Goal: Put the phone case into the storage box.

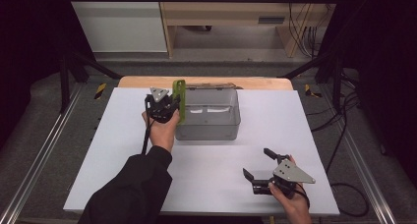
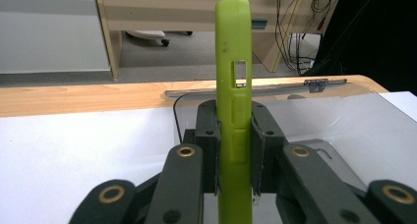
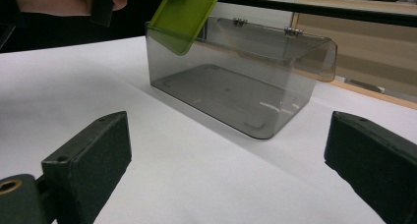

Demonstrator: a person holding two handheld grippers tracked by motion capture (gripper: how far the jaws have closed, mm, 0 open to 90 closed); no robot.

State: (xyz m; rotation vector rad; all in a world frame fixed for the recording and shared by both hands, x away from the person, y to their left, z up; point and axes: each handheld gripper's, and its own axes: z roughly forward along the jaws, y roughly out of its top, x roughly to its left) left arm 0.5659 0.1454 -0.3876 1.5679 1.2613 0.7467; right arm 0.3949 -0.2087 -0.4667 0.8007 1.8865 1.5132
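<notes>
I am clamping the left gripper (image 2: 234,150) on the green case (image 2: 234,111), both pads pressing its flat faces low on its length, so most of the case is standing free above the jaws. I am holding it edge-up at the box's (image 1: 208,128) left wall, its lower corner dipping just inside the rim in the right gripper view. I am keeping the right gripper (image 1: 259,164) fully spread and holding nothing, resting on the white table (image 1: 123,150) well in front of the box and toward its right.

Procedure for this step, as I judge it:
1. I am steering the case further in over the box, clear of the left wall, before lowering.
2. I am tilting it flat so it settles on the box floor rather than leaning on the wall.
3. I am releasing only once it is resting; the box is light and may slide if nudged.

The case is lime green, thin, matte, with rounded corners, a small rectangular cut-out in its narrow edge and moulded button shapes below it. The box is smoky, see-through, with its hinged lid (image 3: 275,40) open behind.
</notes>
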